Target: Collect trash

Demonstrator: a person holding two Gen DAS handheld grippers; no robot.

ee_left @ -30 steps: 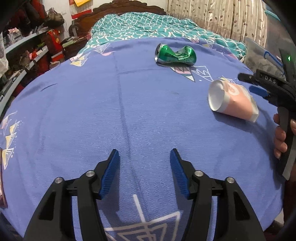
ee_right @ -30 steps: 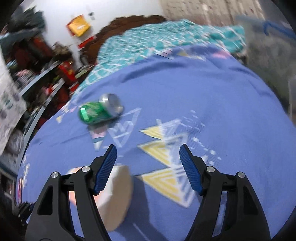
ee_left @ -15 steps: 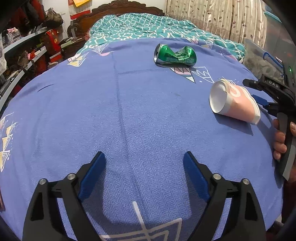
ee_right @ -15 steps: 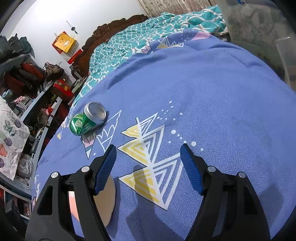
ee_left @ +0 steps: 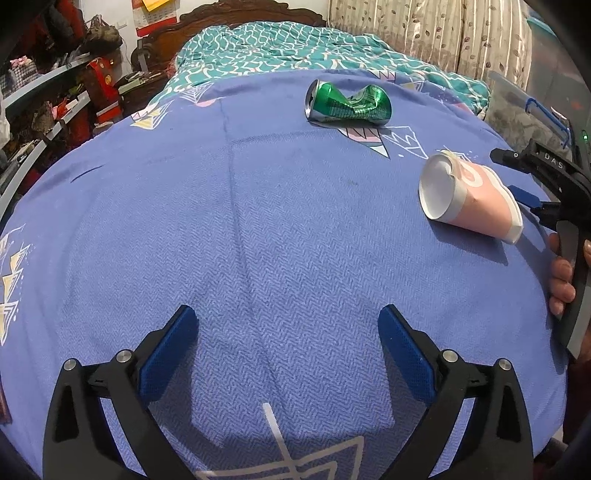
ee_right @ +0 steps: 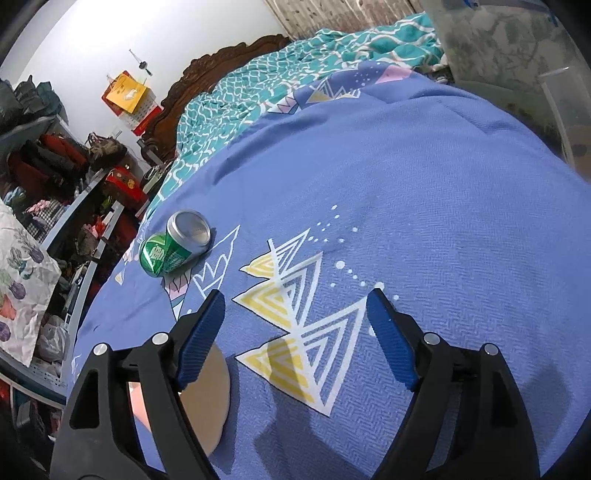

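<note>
A crushed green can [ee_left: 347, 102] lies on the blue bedspread [ee_left: 258, 229] at the far middle. It also shows in the right wrist view [ee_right: 173, 243], ahead and left. A pink paper cup [ee_left: 469, 199] lies on its side at the right, its white mouth turned toward me. In the right wrist view the cup's base [ee_right: 207, 398] shows low, behind the left finger. My left gripper [ee_left: 288, 354] is open and empty over bare bedspread. My right gripper [ee_right: 295, 339] is open and empty, just right of the cup; it shows at the right edge of the left wrist view [ee_left: 546, 184].
A teal patterned blanket [ee_left: 295, 51] and a carved wooden headboard [ee_left: 229, 14] lie beyond the can. Cluttered shelves [ee_left: 48, 110] stand along the left. A clear plastic bin [ee_right: 517, 55] stands off the bed's right side.
My left gripper has opened wide. My right gripper has steadied beside the cup and turned to look further up the bed. The can and cup have not moved.
</note>
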